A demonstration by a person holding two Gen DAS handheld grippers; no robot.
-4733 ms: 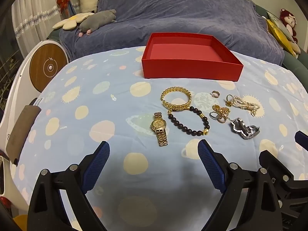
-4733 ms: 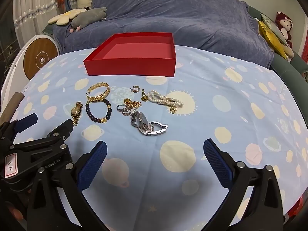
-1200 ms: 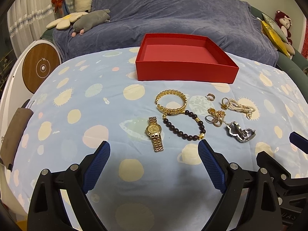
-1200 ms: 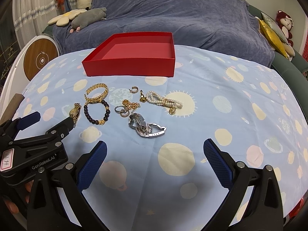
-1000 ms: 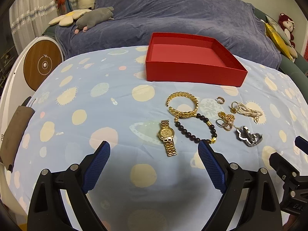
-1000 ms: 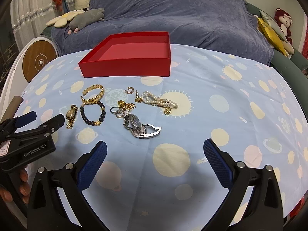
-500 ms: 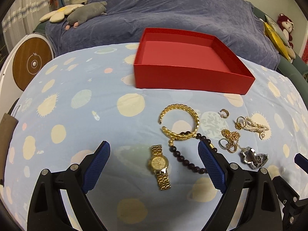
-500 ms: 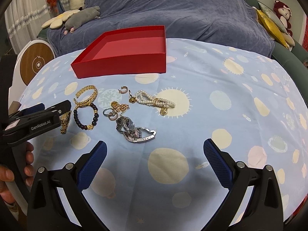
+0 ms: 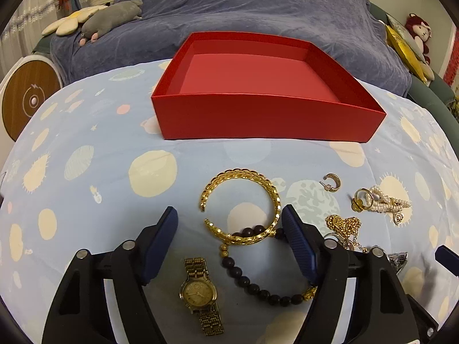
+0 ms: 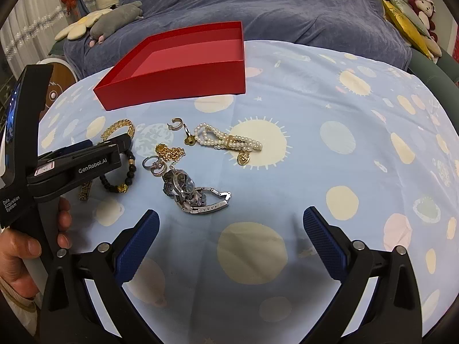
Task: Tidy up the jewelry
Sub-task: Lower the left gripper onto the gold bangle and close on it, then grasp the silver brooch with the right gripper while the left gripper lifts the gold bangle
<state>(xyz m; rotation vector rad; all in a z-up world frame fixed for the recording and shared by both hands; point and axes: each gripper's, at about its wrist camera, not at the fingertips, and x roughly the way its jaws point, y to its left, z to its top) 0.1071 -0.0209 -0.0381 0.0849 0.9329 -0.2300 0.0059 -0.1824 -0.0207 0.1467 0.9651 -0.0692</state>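
An open red box (image 9: pixel 264 94) stands on the spotted blue cloth, also in the right wrist view (image 10: pixel 183 63). In front of it lie a gold bangle (image 9: pixel 243 206), a dark bead bracelet (image 9: pixel 258 283), a gold watch (image 9: pixel 199 289), a hoop earring (image 9: pixel 331 182), a pearl bracelet (image 10: pixel 226 140), a gold chain with rings (image 10: pixel 166 154) and a silver watch (image 10: pixel 192 193). My left gripper (image 9: pixel 229 240) is open, low over the cloth, its fingers either side of the bangle and beads. My right gripper (image 10: pixel 229 243) is open and empty, short of the silver watch.
The cloth-covered table (image 10: pixel 358 143) curves away at right and front. A blue-covered sofa (image 9: pixel 258 8) with plush toys (image 9: pixel 109 20) stands behind. A round wooden disc (image 9: pixel 25 100) is at far left. The left gripper body and hand (image 10: pixel 57 172) sit at the right view's left.
My left gripper has moved forward and down over the jewelry; the bangle and beads now lie between its fingers. The right gripper has edged a little closer to the silver watch.
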